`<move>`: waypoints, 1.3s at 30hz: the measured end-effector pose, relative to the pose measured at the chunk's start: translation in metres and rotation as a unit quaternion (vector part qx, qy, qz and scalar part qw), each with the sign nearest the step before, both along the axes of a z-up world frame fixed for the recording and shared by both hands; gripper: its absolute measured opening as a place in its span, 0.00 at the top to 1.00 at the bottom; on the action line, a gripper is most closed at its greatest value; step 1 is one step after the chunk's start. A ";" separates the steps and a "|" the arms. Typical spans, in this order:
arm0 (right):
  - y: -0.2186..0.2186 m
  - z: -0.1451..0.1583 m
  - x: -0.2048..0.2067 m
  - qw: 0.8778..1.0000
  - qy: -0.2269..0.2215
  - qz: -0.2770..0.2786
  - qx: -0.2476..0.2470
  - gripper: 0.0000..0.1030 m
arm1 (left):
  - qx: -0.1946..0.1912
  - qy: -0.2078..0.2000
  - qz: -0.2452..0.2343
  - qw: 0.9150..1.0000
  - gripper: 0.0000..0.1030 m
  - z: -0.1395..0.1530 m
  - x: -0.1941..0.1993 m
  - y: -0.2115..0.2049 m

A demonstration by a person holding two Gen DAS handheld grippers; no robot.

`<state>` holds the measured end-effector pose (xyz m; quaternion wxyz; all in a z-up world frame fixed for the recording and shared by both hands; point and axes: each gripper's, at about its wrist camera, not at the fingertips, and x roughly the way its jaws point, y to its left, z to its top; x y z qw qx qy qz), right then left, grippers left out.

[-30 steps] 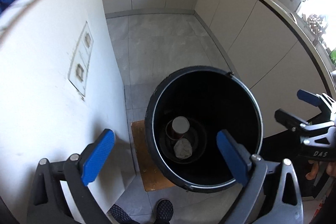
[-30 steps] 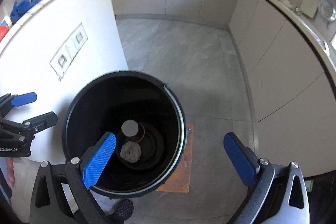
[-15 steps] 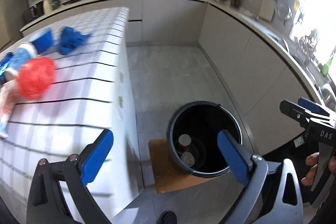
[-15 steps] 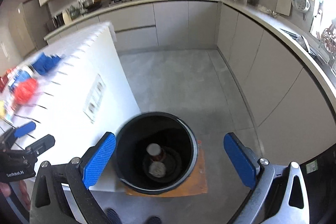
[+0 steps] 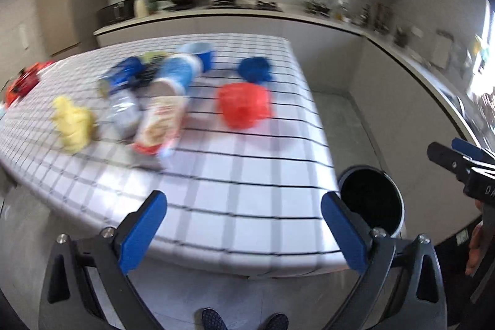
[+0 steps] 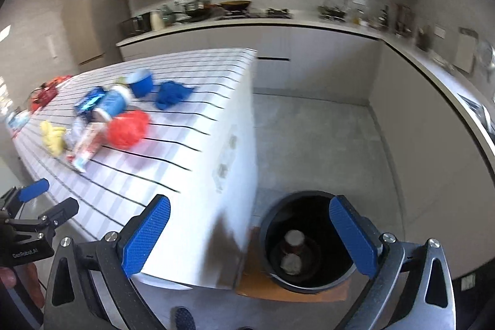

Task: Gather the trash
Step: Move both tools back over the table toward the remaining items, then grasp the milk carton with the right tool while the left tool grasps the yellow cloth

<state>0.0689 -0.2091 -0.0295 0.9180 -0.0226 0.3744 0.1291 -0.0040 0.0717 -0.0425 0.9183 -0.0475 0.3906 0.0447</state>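
Note:
A black trash bin [image 6: 306, 243] stands on the floor beside the checked counter [image 5: 235, 184]; a can [image 6: 293, 237] and a crumpled wad [image 6: 290, 262] lie inside it. Trash is scattered on the counter: a red crumpled bag [image 5: 244, 104], a blue wad [image 5: 255, 68], a yellow wad [image 5: 72, 121], a long wrapper [image 5: 161, 121], a blue cup [image 5: 201, 53]. My left gripper [image 5: 244, 234] hangs open over the counter's near edge, empty. My right gripper [image 6: 247, 237] is open and empty, above the counter corner and the bin [image 5: 371, 203].
Grey floor [image 6: 312, 144] lies between the counter and the L-shaped kitchen cabinets [image 6: 417, 126]. A brown mat [image 6: 256, 286] sits under the bin. Red items [image 6: 46, 93] lie at the counter's far left. Shoes [image 5: 213, 319] show at the bottom edge.
Both grippers have lifted and tilted up from over the bin toward the counter; the left one swung left, so the trash on the counter now fills its view.

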 end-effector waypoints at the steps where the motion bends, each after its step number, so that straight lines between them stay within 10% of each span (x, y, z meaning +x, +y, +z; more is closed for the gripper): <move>1: 0.013 0.002 0.000 1.000 -0.003 0.009 -0.001 0.00 | -0.006 -0.001 0.009 1.000 0.03 0.001 -0.004 0.010; 16: 0.152 0.006 0.003 0.995 -0.014 0.103 -0.009 0.00 | -0.005 -0.010 0.104 0.995 0.03 -0.002 -0.029 0.138; 39: 0.295 -0.043 0.026 0.987 0.056 0.149 0.014 0.17 | -0.015 0.017 0.087 0.996 0.12 -0.040 0.015 0.226</move>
